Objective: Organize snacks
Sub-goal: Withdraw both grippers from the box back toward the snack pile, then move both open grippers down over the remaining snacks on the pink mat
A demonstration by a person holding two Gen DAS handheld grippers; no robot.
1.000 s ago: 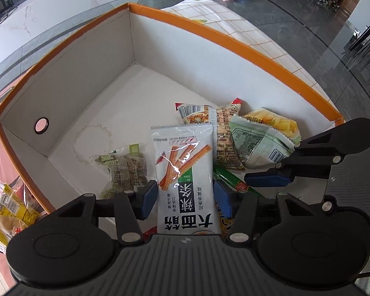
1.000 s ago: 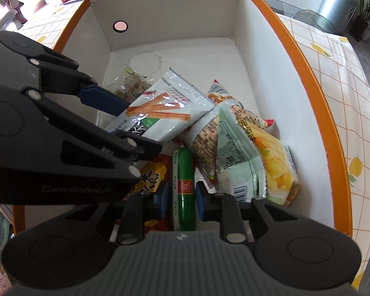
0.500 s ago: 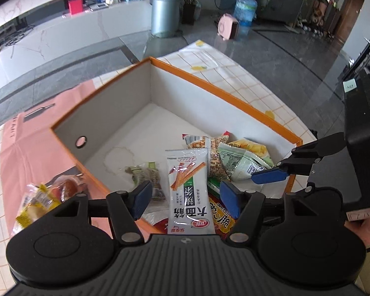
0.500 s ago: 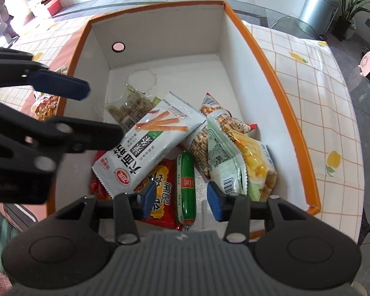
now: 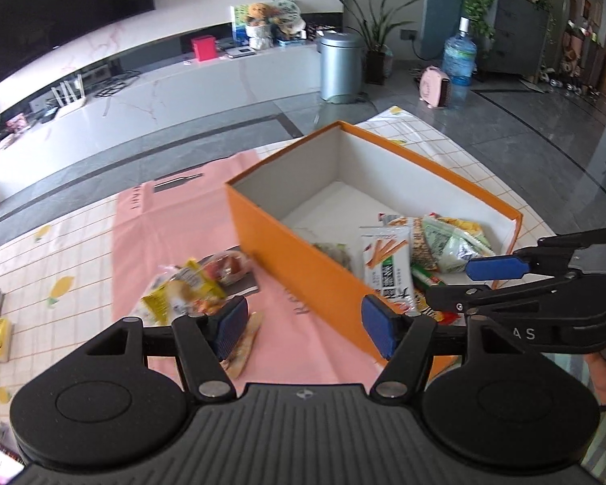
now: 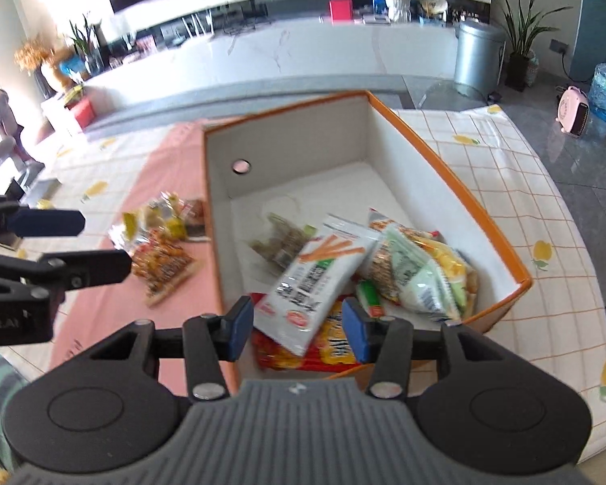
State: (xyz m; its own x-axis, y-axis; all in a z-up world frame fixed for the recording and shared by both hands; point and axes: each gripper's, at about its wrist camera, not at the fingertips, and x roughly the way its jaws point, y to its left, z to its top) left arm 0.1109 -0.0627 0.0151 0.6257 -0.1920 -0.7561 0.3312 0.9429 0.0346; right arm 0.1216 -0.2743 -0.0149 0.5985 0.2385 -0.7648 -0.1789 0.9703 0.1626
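Snacks sit in two groups. I count about six packets inside the orange box [image 6: 456,186]: one white breadstick packet [image 6: 319,279] on top near the middle, one green-and-white packet [image 6: 416,279] to its right, one yellow packet [image 6: 452,262] against the right wall, one green sausage stick [image 6: 369,293], one red-and-yellow packet [image 6: 335,347] underneath at the near end, and one clear packet of brown pieces [image 6: 280,244] farther in. Others may be hidden beneath.

Left of the box, on the pink mat [image 5: 161,218], lies a loose cluster of about three packets: one yellow packet [image 5: 182,293], one reddish packet [image 5: 228,268], one long flat packet [image 5: 244,341] nearest me. Blur makes that count unsure.

Left tool [image 5: 305,325] hangs above the mat and the box's near-left corner, jaws spreading wide, nothing between them. Right tool [image 6: 297,329] hangs over the near end of the box, jaws also parting, released; the breadstick packet lies below the gap, not gripped.

One checked cloth with lemon prints [image 6: 517,178] covers the surface.
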